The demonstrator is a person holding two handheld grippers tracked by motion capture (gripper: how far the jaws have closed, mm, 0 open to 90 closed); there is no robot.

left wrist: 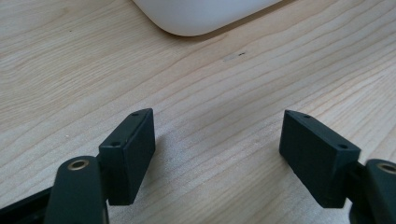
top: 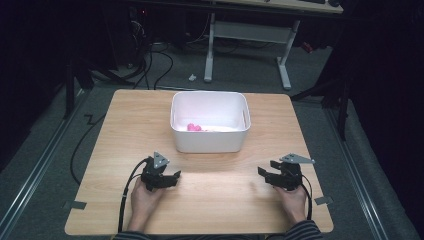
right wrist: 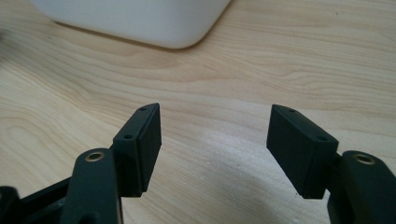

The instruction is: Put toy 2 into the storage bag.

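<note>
Both hands low, tongs apart and holding nothing

The left hand (top: 145, 196) holds the left tongs (top: 172, 176) low over the worktop (top: 220, 200), jaws spread wide with bare wood between them. The right hand (top: 292, 199) holds the right tongs (top: 262, 173) at much the same height, jaws likewise standing apart with nothing gripped. Striped sleeves (top: 300, 231) enter from the bottom edge.

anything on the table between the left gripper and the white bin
No, that stretch is bare wood. The left gripper view shows plain table running from the open left gripper to the white bin; the high view agrees.
</note>
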